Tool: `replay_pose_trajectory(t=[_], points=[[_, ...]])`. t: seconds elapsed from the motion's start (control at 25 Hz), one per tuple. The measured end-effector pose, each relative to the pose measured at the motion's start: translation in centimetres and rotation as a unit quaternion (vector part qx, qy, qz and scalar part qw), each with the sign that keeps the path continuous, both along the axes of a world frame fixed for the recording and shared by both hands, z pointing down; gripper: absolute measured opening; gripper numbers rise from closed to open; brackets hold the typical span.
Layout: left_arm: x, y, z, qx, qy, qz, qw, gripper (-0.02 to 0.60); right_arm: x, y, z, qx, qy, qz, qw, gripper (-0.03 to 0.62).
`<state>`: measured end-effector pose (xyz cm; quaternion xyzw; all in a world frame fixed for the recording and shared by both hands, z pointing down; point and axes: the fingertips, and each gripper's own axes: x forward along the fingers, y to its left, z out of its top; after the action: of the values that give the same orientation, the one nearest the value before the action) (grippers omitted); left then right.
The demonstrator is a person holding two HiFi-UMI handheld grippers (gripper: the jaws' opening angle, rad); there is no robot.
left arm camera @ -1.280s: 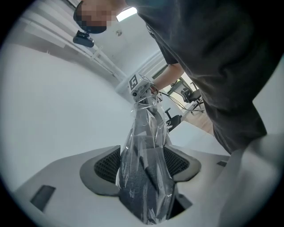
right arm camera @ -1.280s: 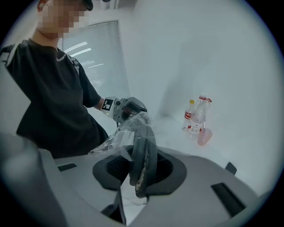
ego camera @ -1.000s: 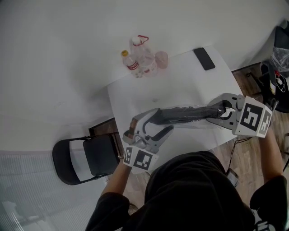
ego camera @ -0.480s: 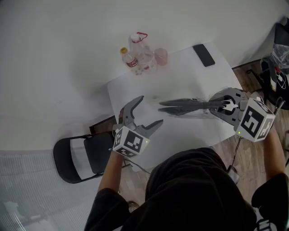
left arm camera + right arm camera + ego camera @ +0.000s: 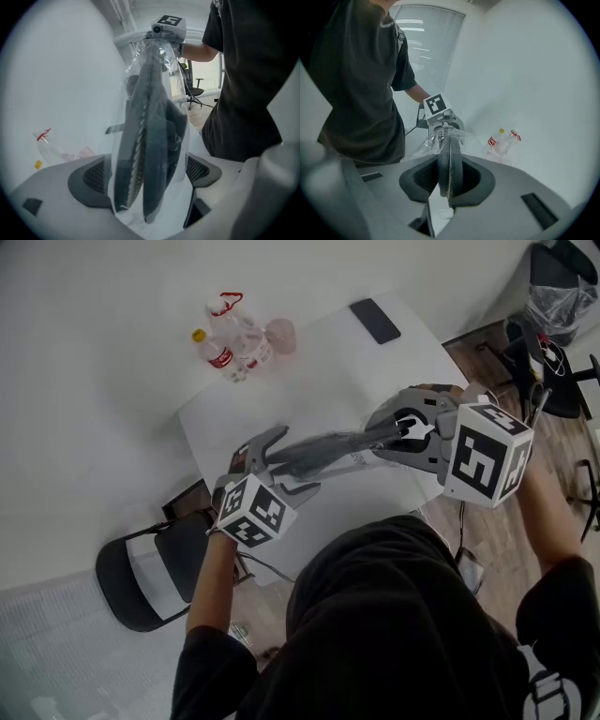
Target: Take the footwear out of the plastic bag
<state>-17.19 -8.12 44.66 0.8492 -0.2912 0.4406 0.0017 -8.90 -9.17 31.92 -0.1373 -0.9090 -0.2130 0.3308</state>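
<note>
A pair of dark slippers (image 5: 328,448) in a clear plastic bag (image 5: 182,140) hangs lengthwise above the white table (image 5: 319,362). My right gripper (image 5: 405,427) is shut on the right end; in the right gripper view (image 5: 449,180) its pads clamp the slippers (image 5: 450,164) edge-on through the plastic. My left gripper (image 5: 298,460) straddles the other end. In the left gripper view (image 5: 147,172) its jaws have just been opening and stand wide, with the bagged slippers (image 5: 150,122) between them and the pads (image 5: 91,180) not pressing.
At the table's far side stand two plastic bottles (image 5: 230,343), a pink cup (image 5: 279,334) and a black phone (image 5: 375,321). A black folding chair (image 5: 141,577) sits at the near left. Dark office chairs (image 5: 553,296) stand on the wood floor at the right.
The left gripper let go of the bag's end, swung off to the left, then came back down around that end with jaws wider. The right gripper kept its grip.
</note>
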Motion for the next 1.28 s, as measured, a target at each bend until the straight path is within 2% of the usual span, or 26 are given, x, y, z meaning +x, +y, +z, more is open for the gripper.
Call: replay_pose_trajectory(t=[0.12, 0.24, 0.28, 0.36, 0.44, 0.76, 1.04, 1.28], points=[[0.6, 1.2, 1.2, -0.036, -0.002, 0.012, 0.9993, 0.476, 0.0, 0.3, -0.1, -0.013, -0.009, -0.005, 1.000, 0.081], [1.1, 1.6, 1.3, -0.039, -0.011, 0.020, 0.9990, 0.458, 0.0, 0.5, -0.2, -0.029, -0.011, -0.008, 0.999, 0.081], [1.1, 1.5, 1.1, -0.031, -0.014, 0.018, 0.9993, 0.396, 0.0, 0.5, -0.2, -0.031, -0.011, -0.009, 0.999, 0.081], [0.7, 1.3, 1.0, -0.010, -0.022, 0.009, 0.9997, 0.211, -0.2, 0.7, 0.1, -0.031, -0.014, -0.010, 0.999, 0.081], [0.4, 1.2, 1.3, 0.002, -0.027, 0.003, 0.9996, 0.177, -0.3, 0.8, 0.5, -0.033, -0.018, -0.010, 0.999, 0.081], [0.8, 1.4, 1.3, -0.012, -0.018, -0.007, 0.9997, 0.140, -0.3, 0.3, 0.5, -0.050, -0.024, 0.008, 0.998, 0.081], [-0.4, 1.7, 3.1, -0.003, 0.007, -0.016, 0.9998, 0.140, -1.4, 1.1, 2.2, -0.024, -0.013, -0.010, 1.000, 0.080], [-1.6, 2.2, 4.0, -0.002, 0.001, -0.023, 0.9997, 0.140, -1.4, 1.0, 2.5, -0.024, -0.008, -0.022, 0.999, 0.080]])
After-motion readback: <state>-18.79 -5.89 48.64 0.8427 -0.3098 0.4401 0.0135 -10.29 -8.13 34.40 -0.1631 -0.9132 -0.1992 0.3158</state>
